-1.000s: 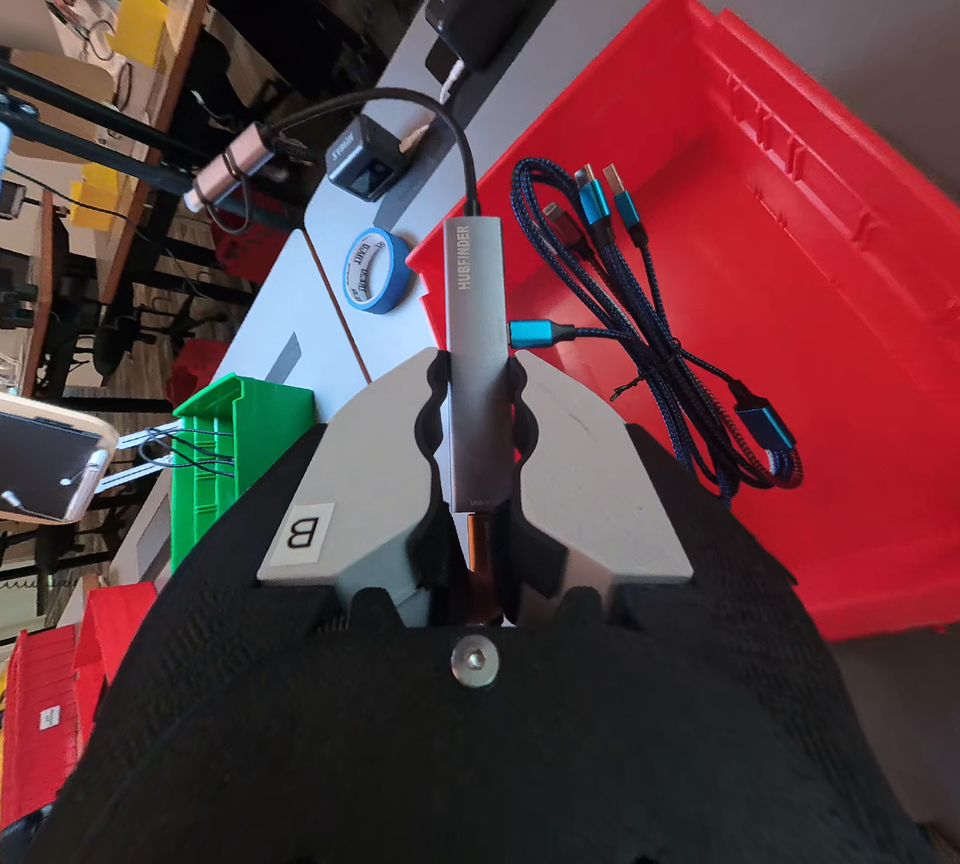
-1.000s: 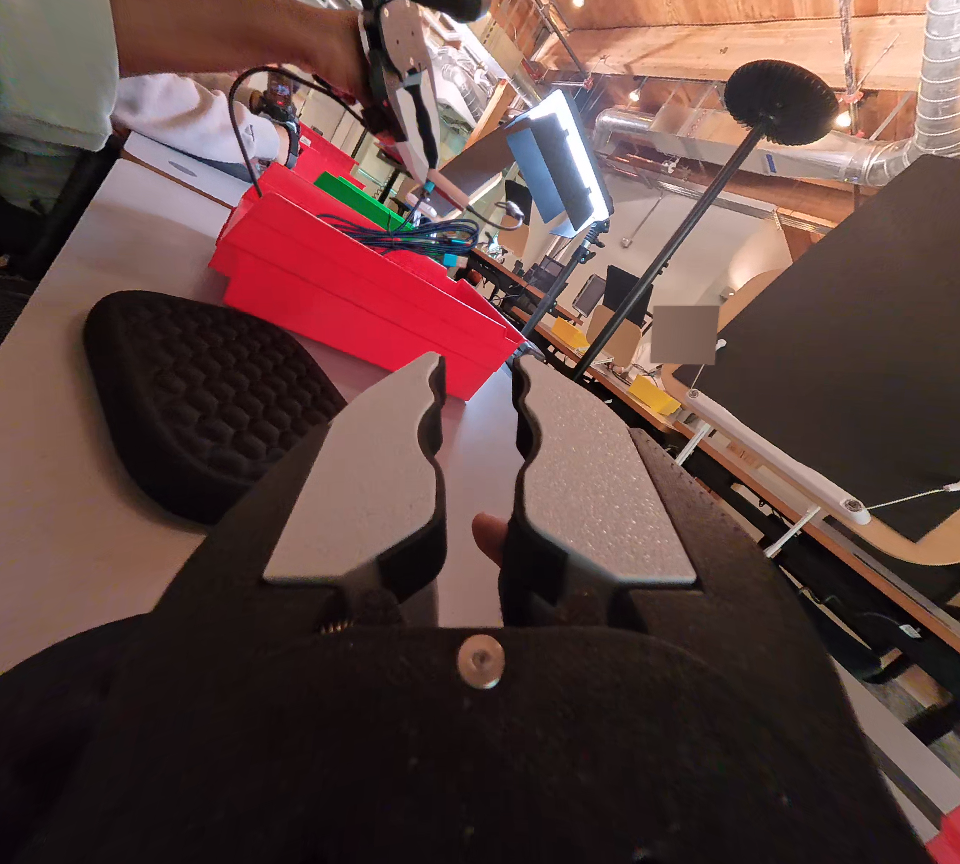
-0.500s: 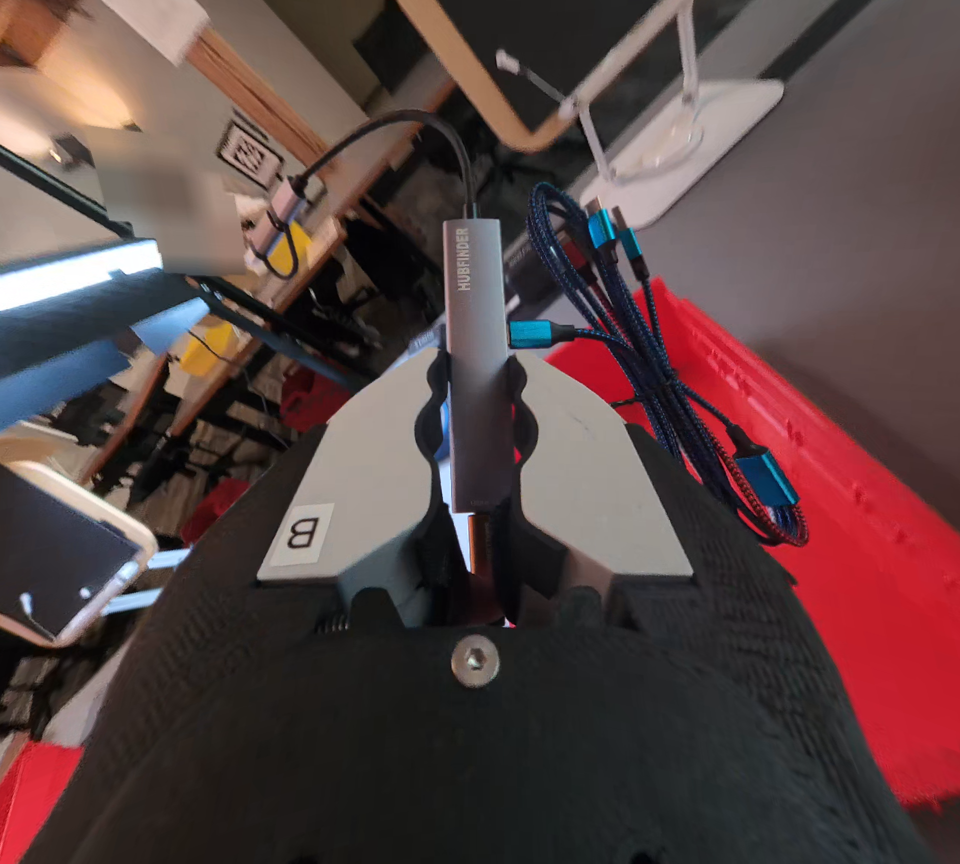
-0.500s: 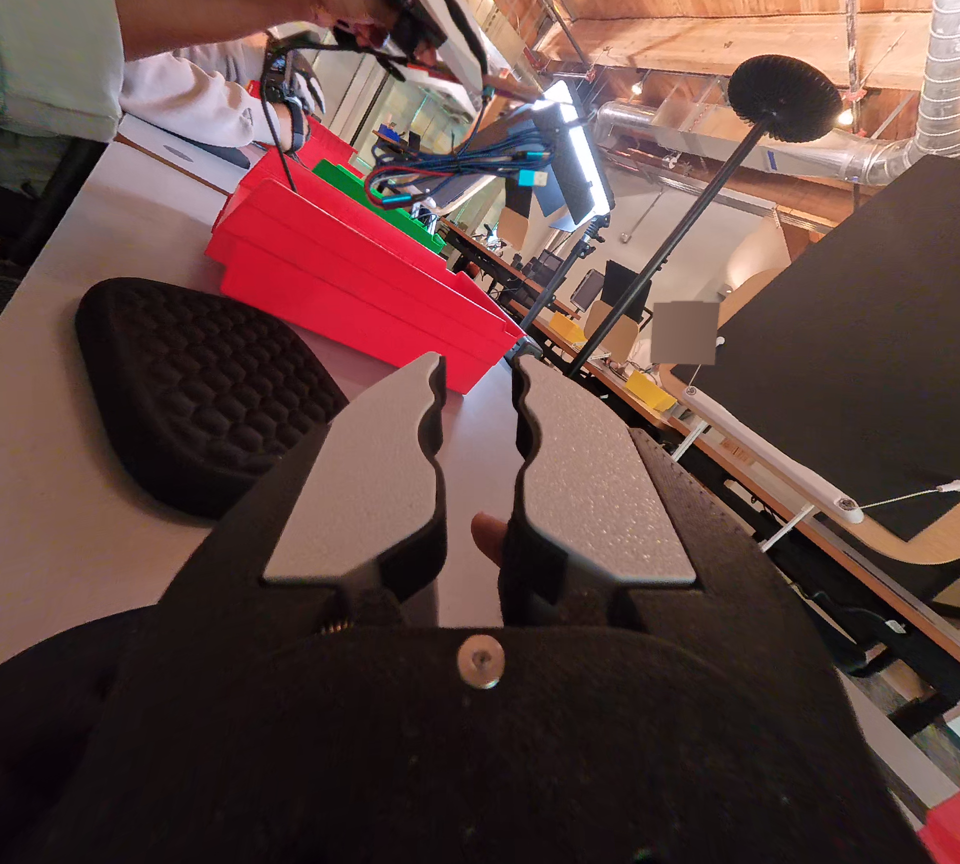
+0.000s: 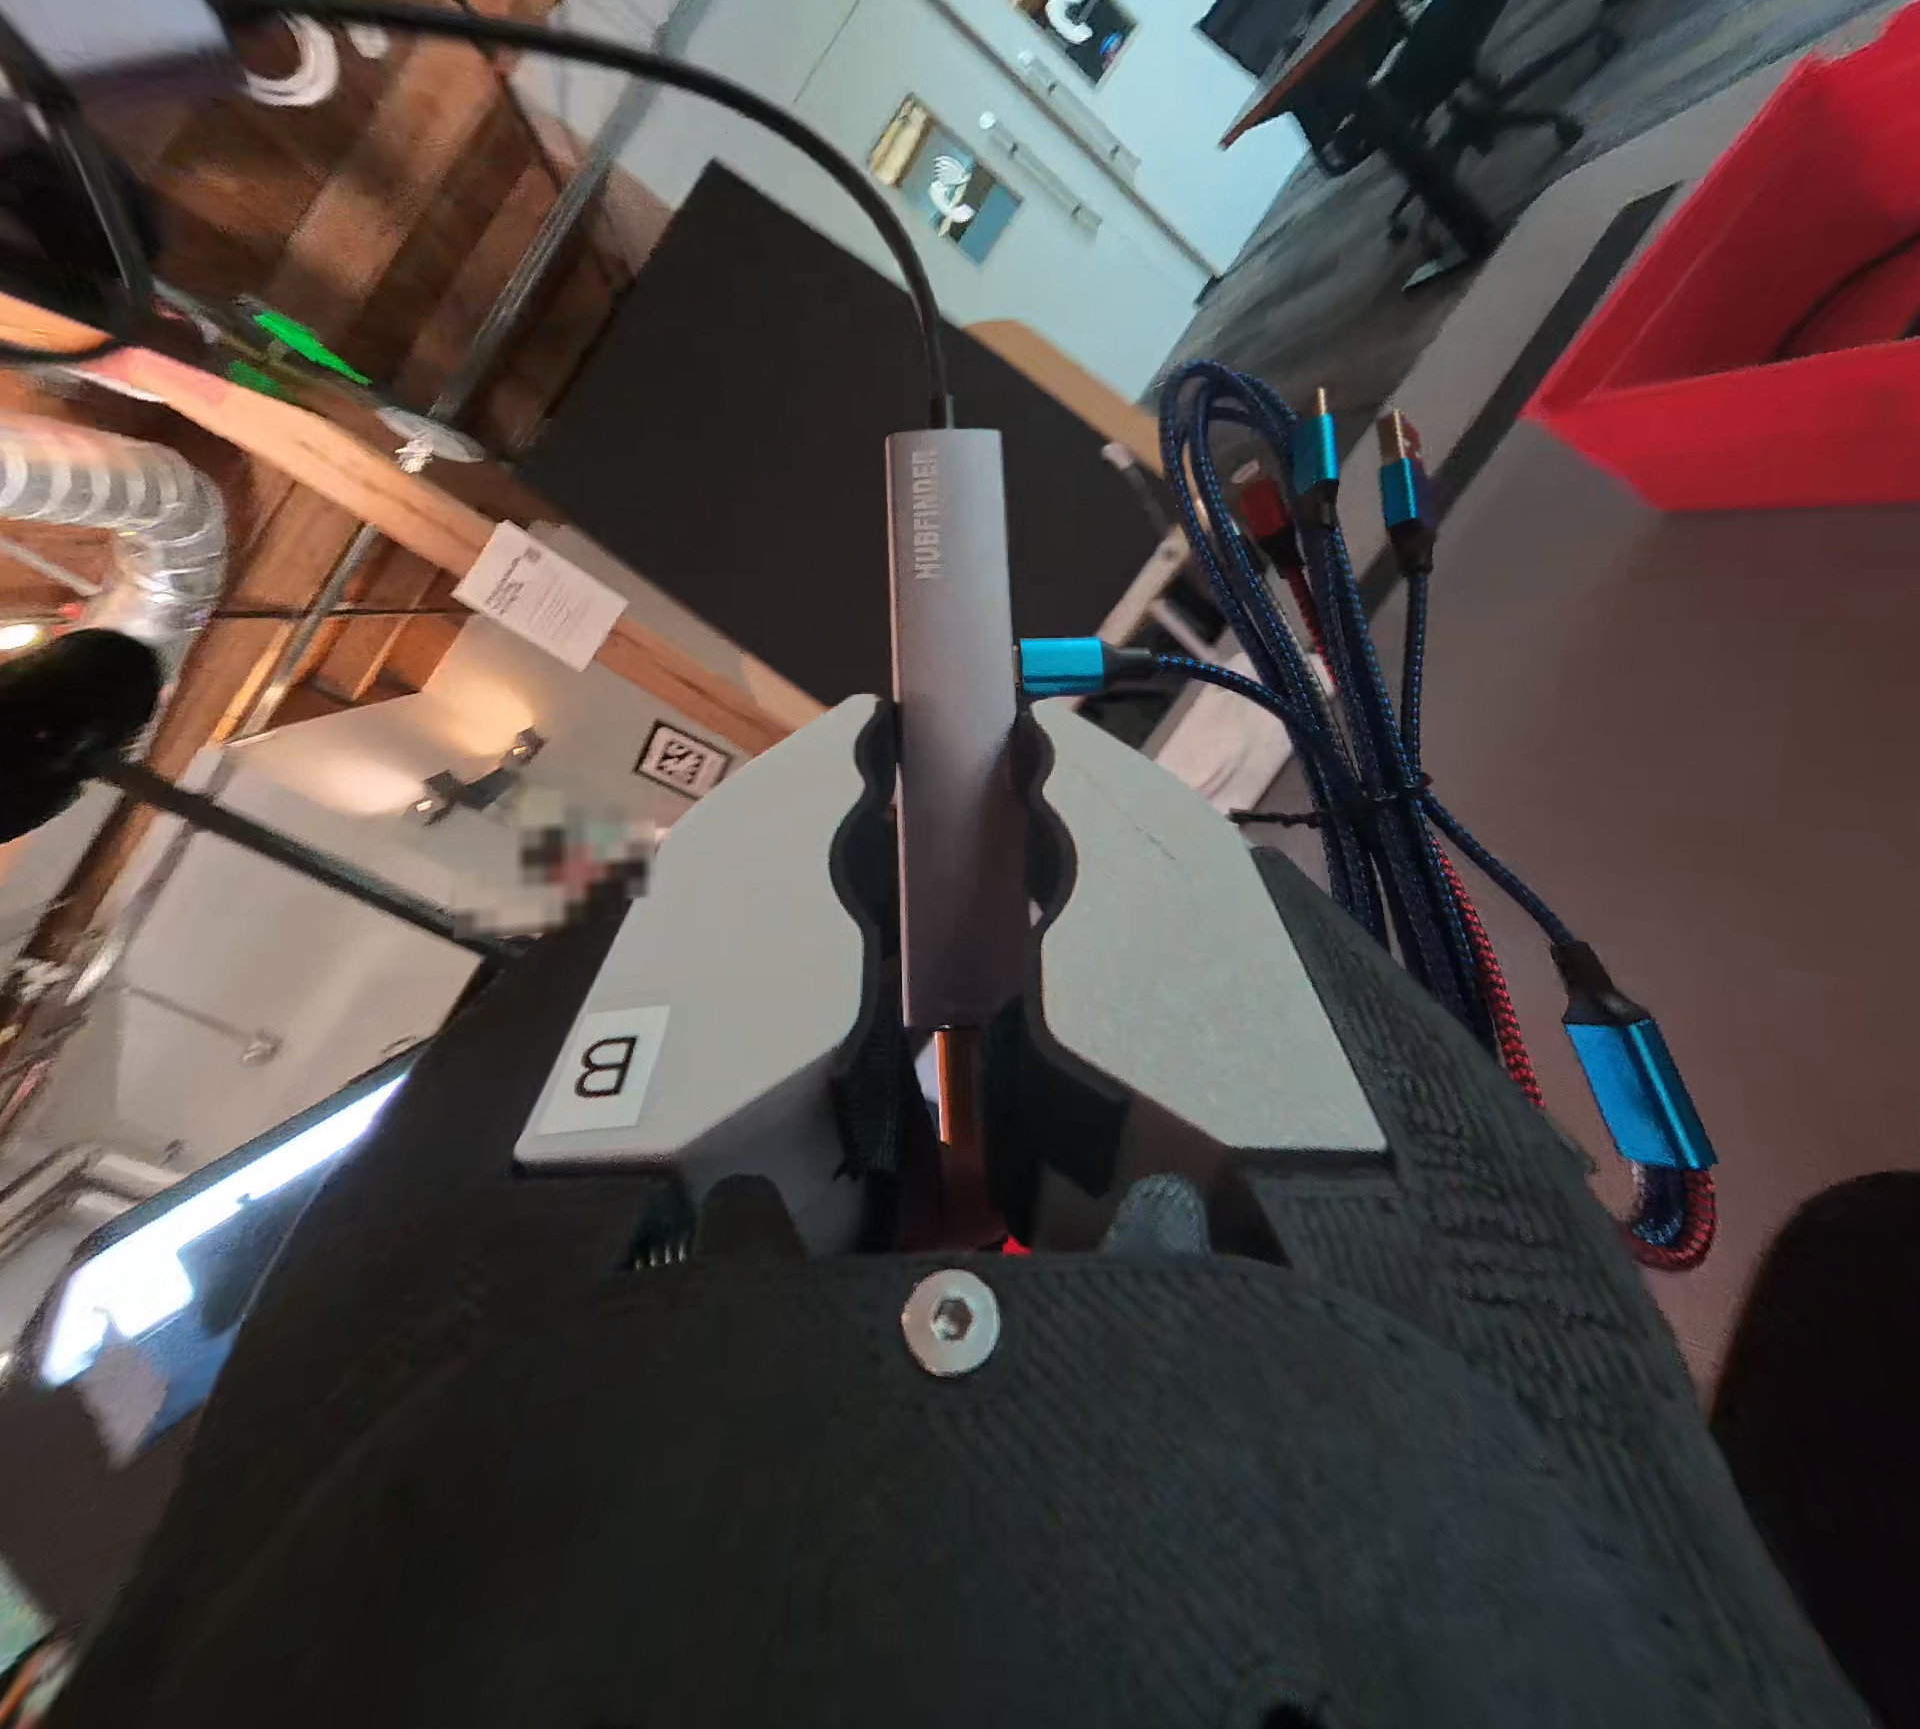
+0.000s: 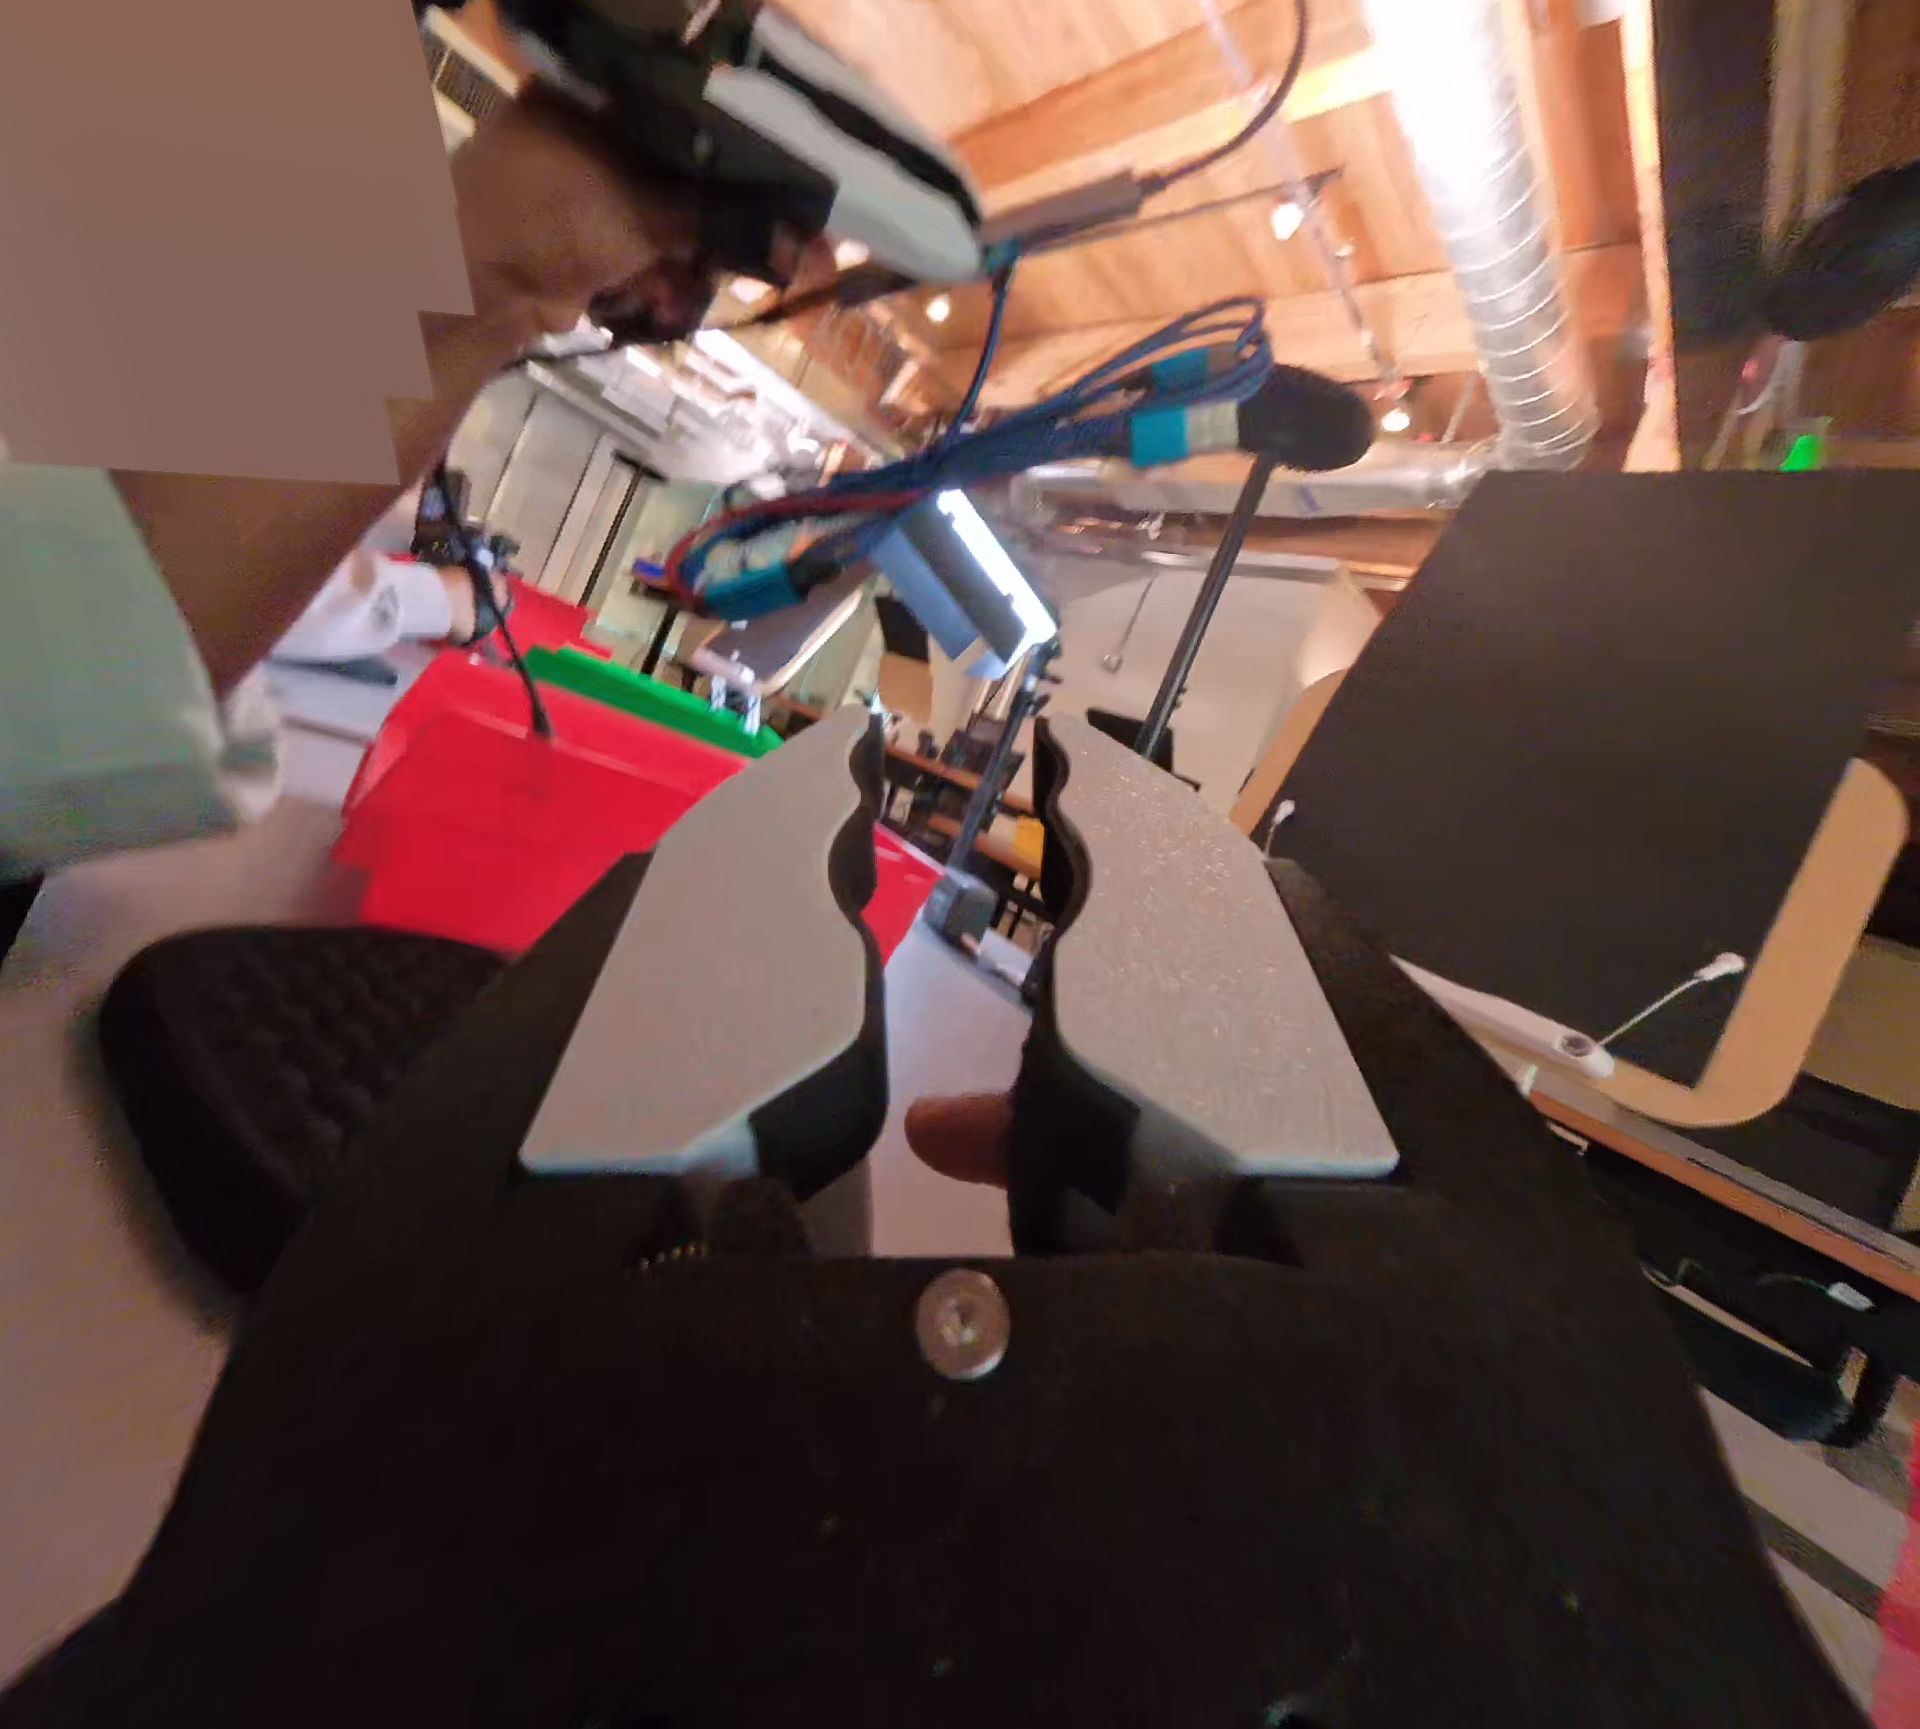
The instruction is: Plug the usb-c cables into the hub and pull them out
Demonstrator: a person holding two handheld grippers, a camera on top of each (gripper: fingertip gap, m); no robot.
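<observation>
My left gripper (image 5: 954, 723) is shut on a slim grey hub (image 5: 948, 557) and holds it in the air, above the table. A blue-tipped usb-c plug (image 5: 1060, 666) sits in the hub's right side. Its tied bundle of blue and red braided cables (image 5: 1361, 744) hangs beside it with several loose plugs. A black lead (image 5: 727, 69) runs from the hub's far end. My right gripper (image 6: 954, 739) is open and empty, low over the table. In the right wrist view the left gripper (image 6: 862, 193), the hub (image 6: 1070, 209) and the hanging cables (image 6: 1039, 453) are above and ahead, blurred.
A red bin (image 6: 499, 817) stands on the table ahead of my right gripper, with a green bin (image 6: 644, 692) behind it; the red bin also shows in the left wrist view (image 5: 1766, 391). A black textured pad (image 6: 270, 1077) lies at left. A black panel on a stand (image 6: 1621, 744) is at right. There is about 20 cm between the tips of the two grippers.
My left gripper has lifted the hub and its cable bundle up out of the red bin and swung it high. My right gripper has tilted upward a little and stays open.
</observation>
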